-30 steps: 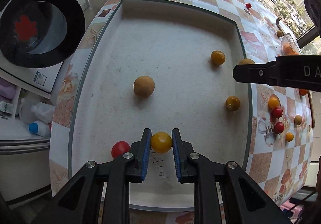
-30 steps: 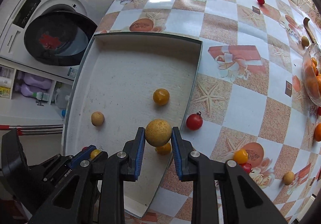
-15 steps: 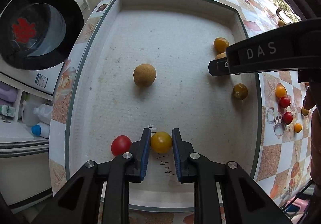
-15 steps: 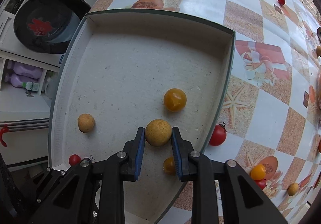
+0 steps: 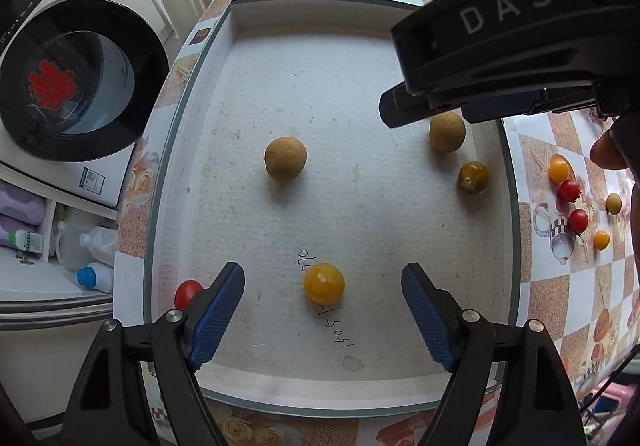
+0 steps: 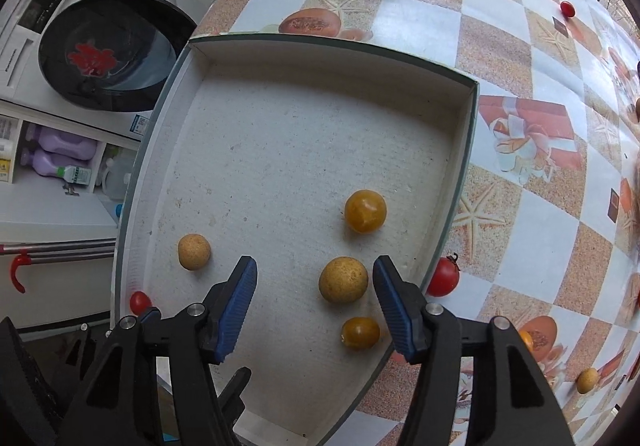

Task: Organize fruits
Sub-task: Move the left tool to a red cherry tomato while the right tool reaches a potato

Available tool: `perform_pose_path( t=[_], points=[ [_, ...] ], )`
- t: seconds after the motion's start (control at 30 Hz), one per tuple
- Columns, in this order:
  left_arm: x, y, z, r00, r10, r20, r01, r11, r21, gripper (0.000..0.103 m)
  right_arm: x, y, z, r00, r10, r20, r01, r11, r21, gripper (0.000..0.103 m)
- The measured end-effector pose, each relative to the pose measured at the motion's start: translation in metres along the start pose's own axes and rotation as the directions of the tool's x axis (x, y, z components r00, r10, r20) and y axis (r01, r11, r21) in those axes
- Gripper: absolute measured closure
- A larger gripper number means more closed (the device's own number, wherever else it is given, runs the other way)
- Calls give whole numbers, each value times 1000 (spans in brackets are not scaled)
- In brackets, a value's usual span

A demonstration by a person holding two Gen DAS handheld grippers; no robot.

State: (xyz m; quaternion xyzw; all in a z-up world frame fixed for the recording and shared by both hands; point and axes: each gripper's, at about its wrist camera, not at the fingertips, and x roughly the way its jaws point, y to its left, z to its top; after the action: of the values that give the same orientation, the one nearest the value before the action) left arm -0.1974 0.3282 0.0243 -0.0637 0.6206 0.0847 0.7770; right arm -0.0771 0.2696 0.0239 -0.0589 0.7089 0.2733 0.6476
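While both grippers hang over the shallow white tray (image 5: 188, 150), neither has hold of anything. On the left wrist view, the left gripper (image 5: 322, 288) is spread wide, and a yellow cherry tomato (image 5: 324, 283) lies free on the tray floor between its blue pads (image 5: 218, 310), touching neither. A red cherry tomato (image 5: 187, 292) sits by the tray's left wall, just beside the left pad. On the right wrist view, the right gripper (image 6: 314, 278) also gapes, with a tan round fruit (image 6: 343, 279) resting on the tray floor between its fingers, nearer the right one. A second tan fruit (image 6: 194, 251) lies toward the tray's left wall, and a larger orange tomato (image 6: 365, 211) sits farther in.
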Motion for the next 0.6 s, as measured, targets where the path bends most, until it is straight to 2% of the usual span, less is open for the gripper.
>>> perform_pose_path(
  t=[0.07, 0.1, 0.23, 0.4, 0.6],
  points=[
    [0, 1, 1, 1000, -5, -12, 5, 1000, -4, 21, -9, -1, 1, 1000, 16, 17, -16, 1000, 12, 23],
    [0, 1, 1, 1000, -4, -14, 4, 1000, -5, 21, -13, -3, 2, 999, 24, 28, -25, 999, 21, 22],
    [-6, -3, 5, 1000, 0, -10, 0, 1000, 16, 21, -31, -17, -1, 997, 44, 59, -48, 997, 63, 21],
    [-15, -19, 14, 1000, -2, 5, 2, 998, 62, 21, -50, -43, -14, 996, 24, 87, -35, 991, 126, 21],
    [-25, -50, 27, 999, -20, 28, 17, 992, 124, 21, -67, -101, -40, 996, -24, 89, 2, 971, 239, 21]
  ],
)
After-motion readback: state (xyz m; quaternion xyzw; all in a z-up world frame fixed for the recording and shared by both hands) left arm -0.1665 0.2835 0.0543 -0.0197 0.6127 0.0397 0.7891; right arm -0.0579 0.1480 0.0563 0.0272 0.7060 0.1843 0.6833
